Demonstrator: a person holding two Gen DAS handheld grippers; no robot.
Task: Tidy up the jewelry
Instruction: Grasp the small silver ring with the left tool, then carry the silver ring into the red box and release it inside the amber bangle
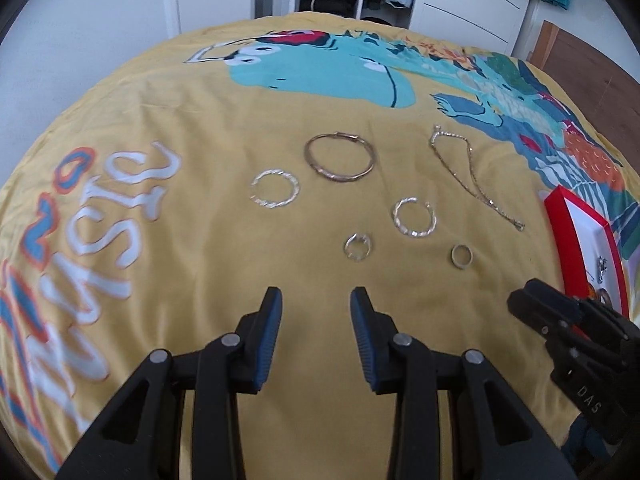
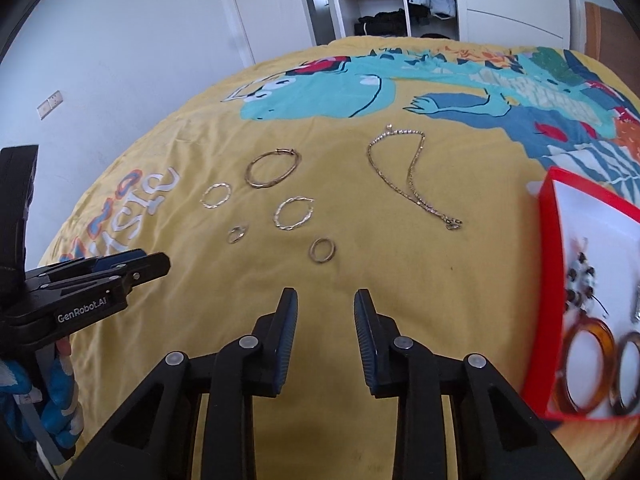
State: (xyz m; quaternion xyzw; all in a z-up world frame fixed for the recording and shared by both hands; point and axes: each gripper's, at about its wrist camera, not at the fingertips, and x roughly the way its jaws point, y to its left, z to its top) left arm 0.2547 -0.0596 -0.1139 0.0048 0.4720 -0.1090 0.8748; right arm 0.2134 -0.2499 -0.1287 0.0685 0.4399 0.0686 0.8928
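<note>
Jewelry lies loose on a yellow bedspread: a gold bangle [image 1: 340,156] [image 2: 273,168], two twisted silver hoops [image 1: 275,189] [image 1: 415,216], a small silver ring [image 1: 357,247] [image 2: 237,234], a gold ring [image 1: 461,257] [image 2: 322,250] and a gold chain [image 1: 472,176] [image 2: 412,176]. A red box with a white inside [image 2: 552,280] [image 1: 576,240] at the right holds amber bangles [image 2: 588,368] and beaded pieces. My left gripper [image 1: 316,300] is open and empty, just short of the small ring. My right gripper [image 2: 326,300] is open and empty, just short of the gold ring.
The bedspread [image 2: 400,320] has a teal dinosaur print [image 1: 320,68] and white lettering at the left. Beyond the bed stand white wardrobe doors and an open closet [image 2: 376,0]. The other gripper shows at each view's edge, at the right in the left wrist view [image 1: 576,344] and at the left in the right wrist view [image 2: 80,288].
</note>
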